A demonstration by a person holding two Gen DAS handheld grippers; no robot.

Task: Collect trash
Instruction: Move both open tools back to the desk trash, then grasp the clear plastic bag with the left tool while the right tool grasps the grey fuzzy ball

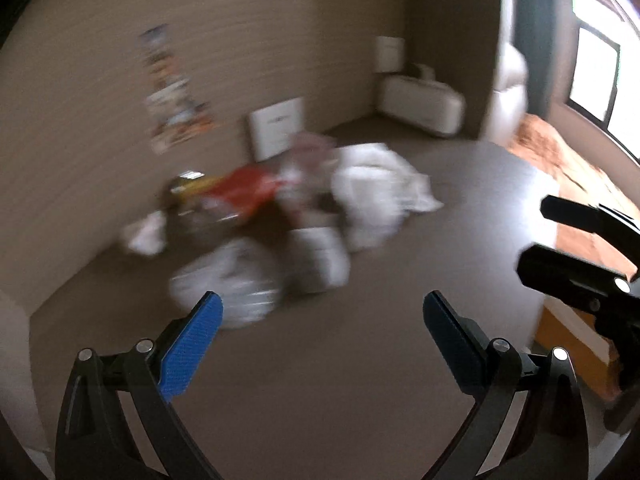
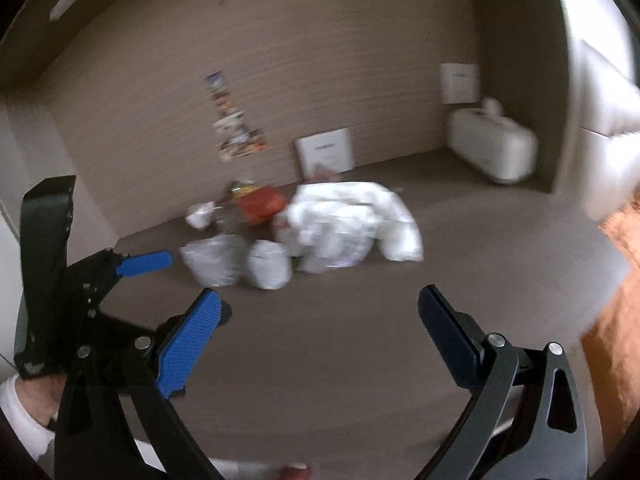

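A pile of trash lies on the grey carpet by the wall: a large white plastic bag (image 1: 380,188) (image 2: 356,216), smaller crumpled white bags (image 1: 232,280) (image 2: 216,260) (image 2: 268,264), a red wrapper (image 1: 244,190) (image 2: 260,200) and a small white scrap (image 1: 146,232) (image 2: 200,214). Both views are motion-blurred. My left gripper (image 1: 322,312) is open and empty, above the floor short of the pile; it also shows in the right wrist view (image 2: 172,276). My right gripper (image 2: 320,304) is open and empty; it shows at the right edge of the left wrist view (image 1: 532,236).
A white board (image 1: 276,128) (image 2: 326,154) leans on the wall behind the pile. A white case (image 1: 422,104) (image 2: 492,148) stands in the far corner. An orange blanket (image 1: 568,168) (image 2: 620,320) lies at right. A poster (image 1: 172,88) hangs on the wall.
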